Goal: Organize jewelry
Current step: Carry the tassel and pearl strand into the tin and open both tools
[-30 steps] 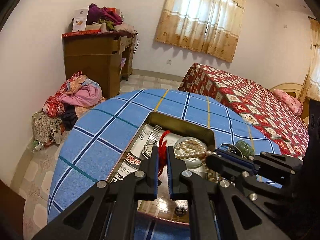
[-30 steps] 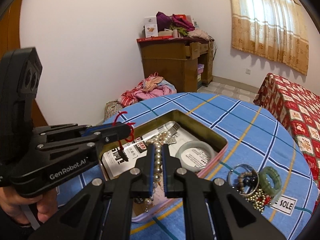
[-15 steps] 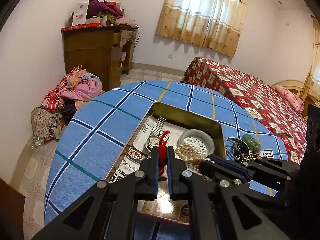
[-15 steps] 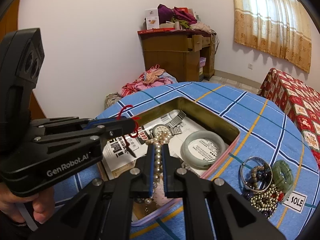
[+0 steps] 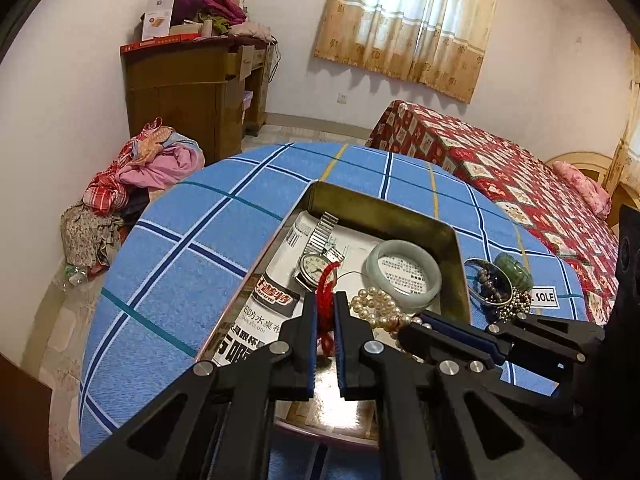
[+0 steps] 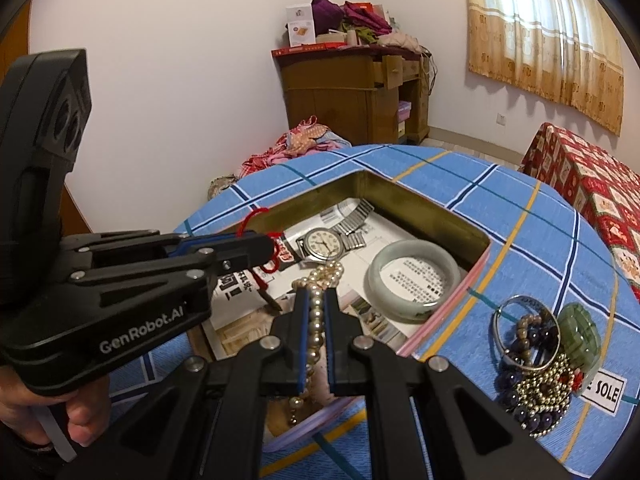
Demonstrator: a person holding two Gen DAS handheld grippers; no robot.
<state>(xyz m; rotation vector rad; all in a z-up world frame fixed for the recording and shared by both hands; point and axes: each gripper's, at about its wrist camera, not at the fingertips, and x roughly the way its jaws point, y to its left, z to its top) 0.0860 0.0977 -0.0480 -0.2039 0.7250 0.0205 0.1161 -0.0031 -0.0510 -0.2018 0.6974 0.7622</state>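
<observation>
Bedroom w/ white walls, tan patterned curtains (image 5: 408,20) at upper right, a brown wooden cabinet (image 5: 192,92) piled w/ clothes and boxes at upper left, and a bed w/ red patterned cover (image 5: 500,176) at right. Centre frame: round desk under a blue plaid cloth (image 5: 180,264), carrying an open gold-walled metal tin (image 5: 380,208) lined w/ printed paper. Left tool (image 5: 325,304), lower centre of its own view, is clamped tight on a red braided cord (image 5: 326,280) that hangs over the tin. Right tool (image 6: 316,300) is closed on a white pearl strand (image 6: 318,280); the strand's far end is bunched just above the tin floor. In the tin: a silver wristwatch w/ metal band (image 6: 324,242) at mid, a pale green jade bangle (image 6: 414,280) just right of it. Outside the tin, right of it on the cloth: a pile of bead bracelets and a thin silver bangle (image 6: 528,344), plus a dark green carved bangle (image 6: 580,332) touching the pile.
</observation>
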